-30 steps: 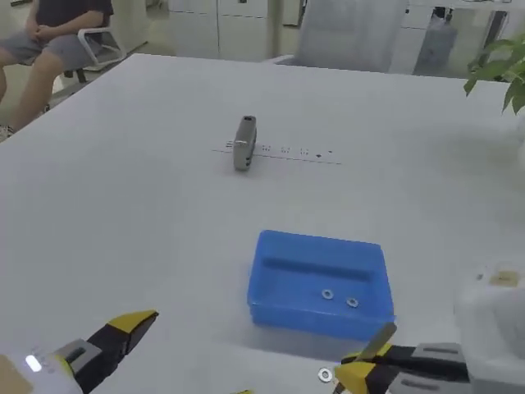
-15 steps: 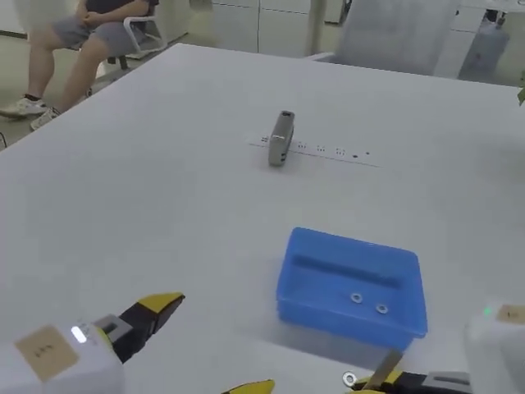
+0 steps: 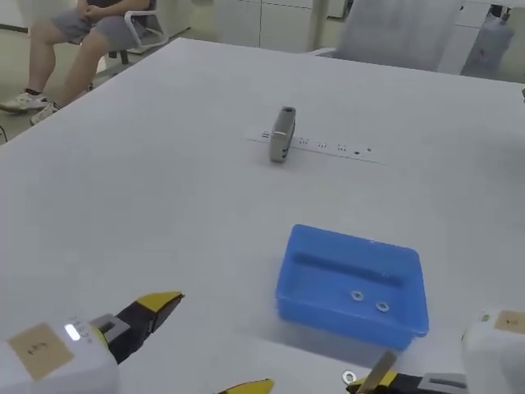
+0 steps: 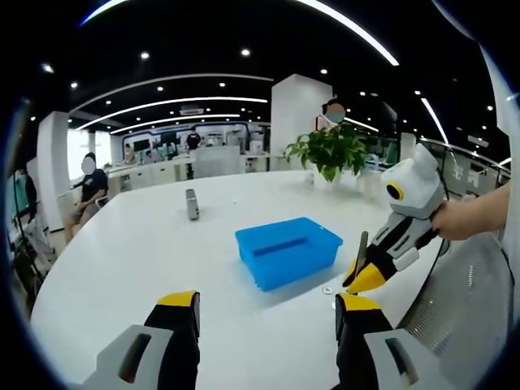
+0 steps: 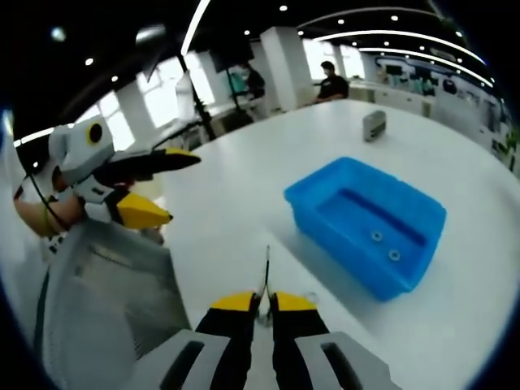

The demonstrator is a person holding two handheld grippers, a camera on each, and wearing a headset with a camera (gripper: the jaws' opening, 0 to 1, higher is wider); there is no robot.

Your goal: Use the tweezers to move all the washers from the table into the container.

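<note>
A blue container (image 3: 353,279) sits on the white table with two washers (image 3: 356,295) inside. One more washer (image 3: 350,378) lies on the table just in front of it. My right gripper (image 5: 264,302) is shut on thin tweezers (image 5: 266,275), whose tip hovers close to that loose washer (image 4: 327,289). In the head view the tweezers (image 3: 379,371) rise at the bottom edge, right of the washer. My left gripper (image 4: 266,305) is open and holds nothing, low at the left (image 3: 205,345), apart from the container (image 4: 288,248).
A small grey device (image 3: 282,134) stands on the far half of the table beside a row of small marks. A person sits on a chair (image 3: 82,25) beyond the far left corner. A potted plant (image 4: 329,150) stands off the table's right side.
The head camera has swung, sliding the whole scene right. My left gripper shows more fully at the bottom left. The tweezers tip sits a little lower, nearer the loose washer.
</note>
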